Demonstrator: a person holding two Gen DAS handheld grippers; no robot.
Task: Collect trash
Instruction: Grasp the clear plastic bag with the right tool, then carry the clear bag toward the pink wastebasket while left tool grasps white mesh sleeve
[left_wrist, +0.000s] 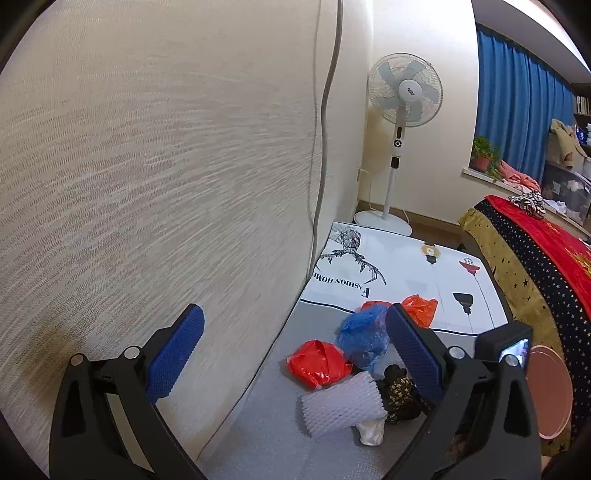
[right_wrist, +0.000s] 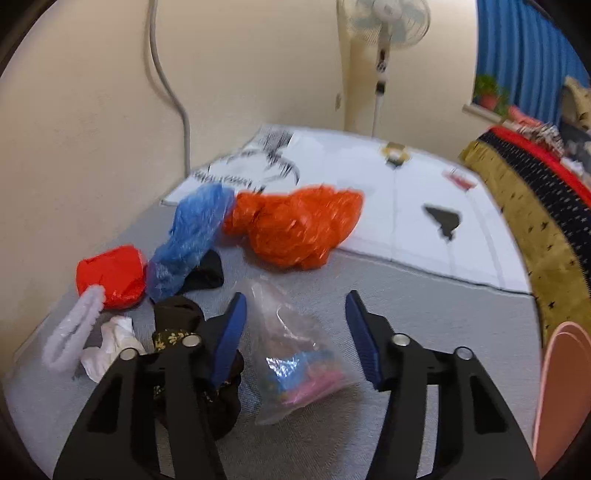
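Trash lies on a grey floor mat (right_wrist: 424, 314). A clear plastic bag (right_wrist: 295, 350) with blue and pink contents lies between the fingers of my open right gripper (right_wrist: 295, 299). Beyond it are an orange bag (right_wrist: 295, 229), a blue bag (right_wrist: 192, 236), a red bag (right_wrist: 110, 277), a white foam net (right_wrist: 70, 332), a white crumpled scrap (right_wrist: 114, 343) and a black floral cloth (right_wrist: 177, 325). My left gripper (left_wrist: 295, 325) is open and empty, held higher by the wall (left_wrist: 147, 184); it sees the foam net (left_wrist: 340, 406), red bag (left_wrist: 317, 363) and blue bag (left_wrist: 362, 336).
A white printed mat (left_wrist: 402, 266) lies beyond the trash. A standing fan (left_wrist: 402, 96) stands in the corner. A bed with a red and starred blanket (left_wrist: 535, 258) runs along the right. A pink round tray (right_wrist: 561, 387) stands at the right edge.
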